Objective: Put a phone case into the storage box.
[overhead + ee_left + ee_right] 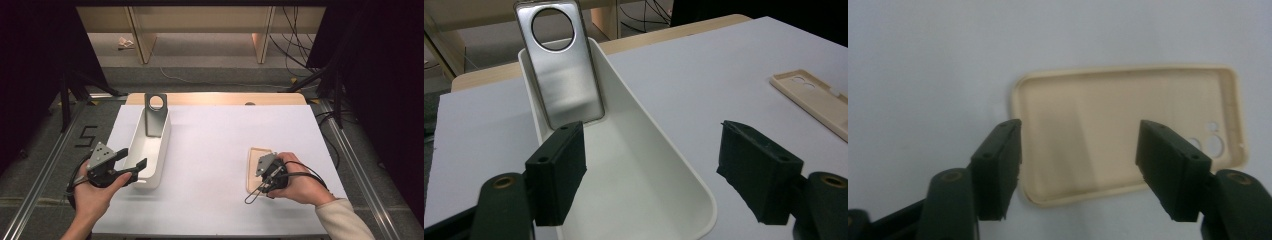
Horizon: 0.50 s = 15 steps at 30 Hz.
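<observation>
Bin (150, 155) holds upright silver plate (155, 114); beige case (1128, 132) (flat) under right claw (1078, 165).

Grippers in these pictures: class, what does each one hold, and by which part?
Nothing. The left gripper stands open over the white bin; the right gripper stands open above the beige phone case.

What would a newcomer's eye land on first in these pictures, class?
Probably the silver phone case with its round cut-out, leaning upright against the far end of the white tray on the left of the table. Next, the beige phone case lying flat, inside up, on the right, with the right hand-held gripper poised open above it.
</observation>
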Tool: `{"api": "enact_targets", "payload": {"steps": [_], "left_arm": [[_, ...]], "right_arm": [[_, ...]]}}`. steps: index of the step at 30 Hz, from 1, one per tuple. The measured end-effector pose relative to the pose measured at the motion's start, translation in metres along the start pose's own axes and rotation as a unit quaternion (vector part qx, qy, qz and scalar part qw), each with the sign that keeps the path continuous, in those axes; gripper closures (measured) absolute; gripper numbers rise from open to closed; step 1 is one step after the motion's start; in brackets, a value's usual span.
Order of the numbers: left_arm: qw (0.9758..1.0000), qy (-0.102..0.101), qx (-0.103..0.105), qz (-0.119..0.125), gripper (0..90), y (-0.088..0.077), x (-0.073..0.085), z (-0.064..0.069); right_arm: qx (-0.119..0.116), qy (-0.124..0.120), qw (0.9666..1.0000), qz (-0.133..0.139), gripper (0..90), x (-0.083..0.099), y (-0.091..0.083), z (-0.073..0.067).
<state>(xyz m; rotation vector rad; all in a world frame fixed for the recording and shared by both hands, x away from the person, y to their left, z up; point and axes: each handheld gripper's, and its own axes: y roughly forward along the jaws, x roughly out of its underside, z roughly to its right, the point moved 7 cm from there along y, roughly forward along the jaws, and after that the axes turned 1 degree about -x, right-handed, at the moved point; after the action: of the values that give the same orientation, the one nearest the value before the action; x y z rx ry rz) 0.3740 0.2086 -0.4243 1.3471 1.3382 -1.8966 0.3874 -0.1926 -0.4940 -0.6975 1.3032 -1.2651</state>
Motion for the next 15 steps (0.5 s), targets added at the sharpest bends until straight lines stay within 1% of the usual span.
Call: {"api": "enact_targets", "payload": {"steps": [2, 4, 5, 7, 8, 10, 11, 13, 15], "left_arm": [[1.0, 0.0, 0.0, 0.001, 26.8, 0.0, 0.0, 0.0], [1.0, 0.0, 0.0, 0.001, 26.7, 0.0, 0.0, 0.0], [1.0, 0.001, 0.0, 0.0, 26.6, 0.0, 0.0, 0.0], [1.0, 0.001, 0.001, 0.0, 26.6, 0.0, 0.0, 0.001], [1.0, 0.001, 0.001, 0.0, 26.5, 0.0, 0.0, 0.001], [1.0, 0.001, 0.001, 0.0, 26.5, 0.001, -0.001, 0.001], [1.0, 0.001, 0.001, 0.001, 26.5, 0.001, -0.001, 0.001], [1.0, 0.001, 0.001, 0.0, 26.5, 0.001, -0.001, 0.001], [1.0, 0.002, 0.002, 0.0, 26.5, 0.001, 0.0, 0.001]], "right_arm": [[-0.013, -0.015, 0.9997, -0.017, 39.9, -0.001, 0.003, -0.005], [-0.019, -0.028, 0.9989, -0.033, 45.7, -0.002, 0.005, -0.008], [-0.026, -0.03, 0.9983, -0.041, 46.1, -0.001, 0.006, -0.01], [-0.032, -0.04, 0.9972, -0.054, 48.8, 0.0, 0.009, -0.012], [-0.036, -0.038, 0.9968, -0.06, 48.8, 0.001, 0.01, -0.013], [-0.042, -0.044, 0.9961, -0.064, 50.5, 0.001, 0.013, -0.015], [-0.045, -0.045, 0.9953, -0.073, 50.8, 0.002, 0.013, -0.016], [-0.046, -0.048, 0.995, -0.075, 53.3, 0.001, 0.015, -0.016], [-0.052, -0.05, 0.9943, -0.079, 55.1, 0.001, 0.017, -0.017]]}}
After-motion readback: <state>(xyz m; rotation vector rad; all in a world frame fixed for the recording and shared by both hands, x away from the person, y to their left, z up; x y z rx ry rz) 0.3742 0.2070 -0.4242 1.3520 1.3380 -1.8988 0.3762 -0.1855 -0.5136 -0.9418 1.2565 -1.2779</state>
